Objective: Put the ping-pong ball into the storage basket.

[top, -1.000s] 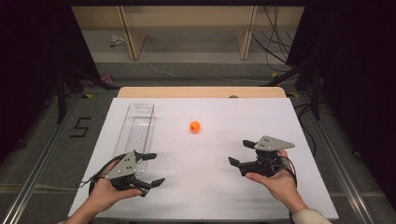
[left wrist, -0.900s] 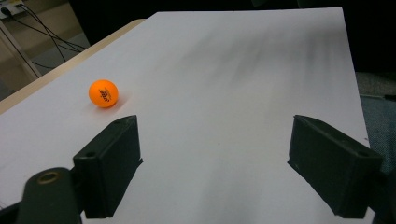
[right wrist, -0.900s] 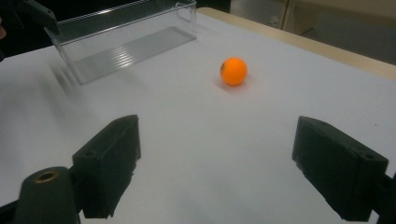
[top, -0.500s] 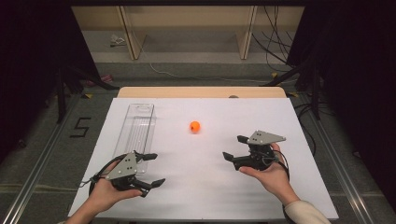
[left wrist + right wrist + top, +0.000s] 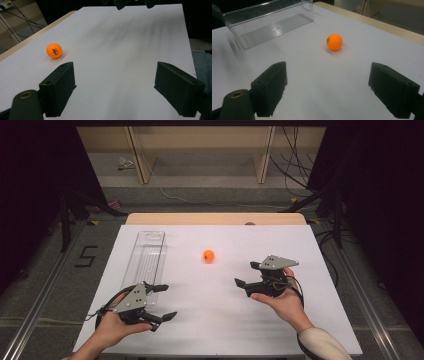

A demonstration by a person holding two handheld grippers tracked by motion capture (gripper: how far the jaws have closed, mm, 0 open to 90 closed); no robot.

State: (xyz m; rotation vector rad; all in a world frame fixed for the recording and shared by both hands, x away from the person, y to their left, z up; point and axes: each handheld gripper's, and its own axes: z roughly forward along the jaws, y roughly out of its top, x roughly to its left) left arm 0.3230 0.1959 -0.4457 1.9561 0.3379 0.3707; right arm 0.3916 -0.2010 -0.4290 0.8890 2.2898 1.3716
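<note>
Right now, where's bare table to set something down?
Widest bare patch: between the left gripper and right gripper, in front of the ball. Also bare between ball and clear tray, and the far right corner. The tray takes up the left strip.

Ball: smooth orange plastic, slight sheen, small dark print on it. Bin: clear glossy plastic, ribbed floor, light glinting on the rim. Table: matt white sheet, smooth, with a bare pale wood strip along the far edge. Left gripper and right gripper: matt black plastic jaws, faintly grainy; each has a dull grey metal-looking plate on top.
</note>
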